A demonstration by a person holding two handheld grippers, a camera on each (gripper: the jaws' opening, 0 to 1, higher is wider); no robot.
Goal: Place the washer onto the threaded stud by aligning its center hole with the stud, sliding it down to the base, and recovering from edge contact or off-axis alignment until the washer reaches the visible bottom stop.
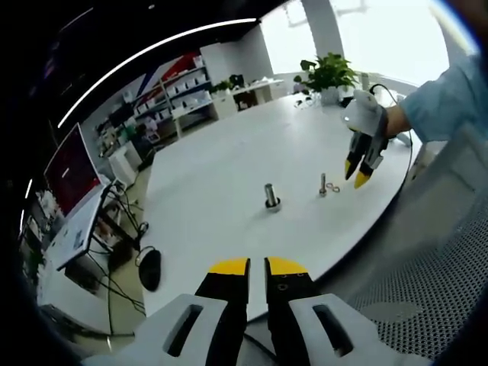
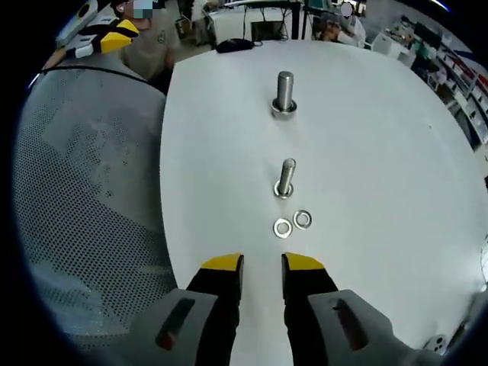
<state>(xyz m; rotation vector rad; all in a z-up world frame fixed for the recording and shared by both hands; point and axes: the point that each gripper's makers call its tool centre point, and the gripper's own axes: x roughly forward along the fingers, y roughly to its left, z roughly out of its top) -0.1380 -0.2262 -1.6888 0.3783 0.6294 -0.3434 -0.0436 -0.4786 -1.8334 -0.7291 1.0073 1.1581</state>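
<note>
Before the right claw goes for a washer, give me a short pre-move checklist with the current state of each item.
1. Right claw open and empty: ok, its yellow-tipped jaws stand apart with nothing between them.
2. Two small silver ring washers reachable: ok, lying flat and loose on the white table just ahead of the jaws.
3. Slim threaded metal stud upright: ok.
4. Stud free of a washer: cannot tell; its base is too small to read.
5. Larger silver bolt out of the way: ok, farther back.
6. Left claw clear of the stud: ok, near the table edge.
</note>
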